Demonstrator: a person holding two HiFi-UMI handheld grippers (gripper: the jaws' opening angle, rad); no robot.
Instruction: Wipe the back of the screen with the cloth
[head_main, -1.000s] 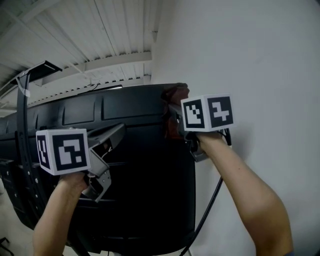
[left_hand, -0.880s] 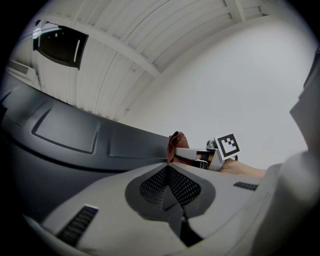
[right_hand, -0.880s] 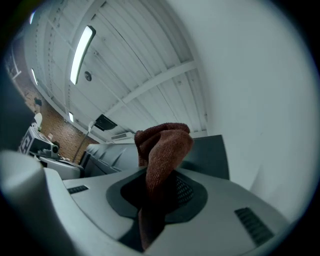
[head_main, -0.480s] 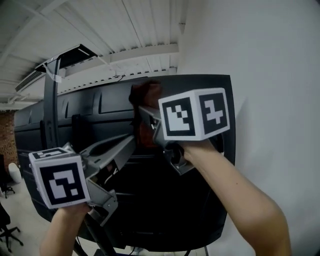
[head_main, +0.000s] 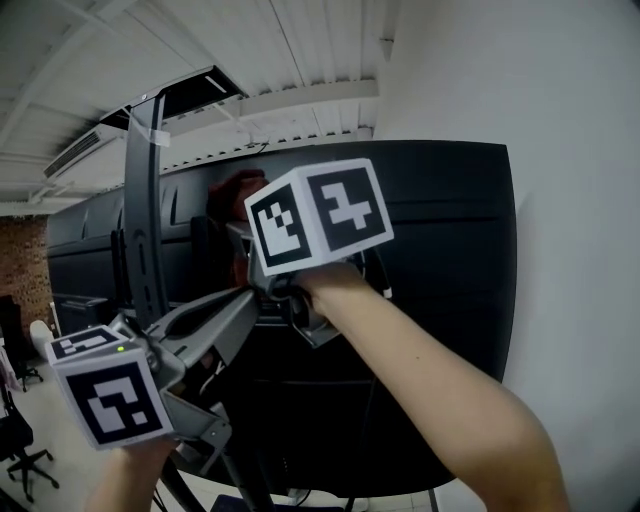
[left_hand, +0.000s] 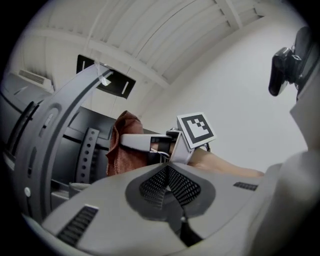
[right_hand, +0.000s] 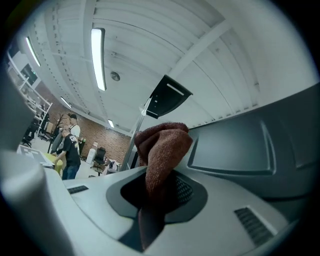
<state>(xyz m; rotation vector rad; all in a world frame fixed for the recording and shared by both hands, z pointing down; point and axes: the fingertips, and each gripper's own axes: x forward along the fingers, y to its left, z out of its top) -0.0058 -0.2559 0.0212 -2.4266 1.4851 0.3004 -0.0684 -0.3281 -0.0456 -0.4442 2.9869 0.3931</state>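
Mid-wipe, high on the back of the screen (head_main: 440, 250)

Left gripper (head_main: 228, 312) pressed together on nothing, idle low down. Right gripper (head_main: 243, 262) pinching the bunched reddish-brown cloth (head_main: 234, 190) by the screen's top edge, contact unclear. Probably the wiping step itself; next, firm pressure and a steady sweep across the black panel. No brand or writing legible, only square markers on the cubes.

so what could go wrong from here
1. The cloth is only a narrow wad pinched in the right tool. If it slips back, the hard tips could scrape the screen's back.
2. The left tool, shut and empty, hangs close to the grey mount arm and could knock it if the wipe heads that way.
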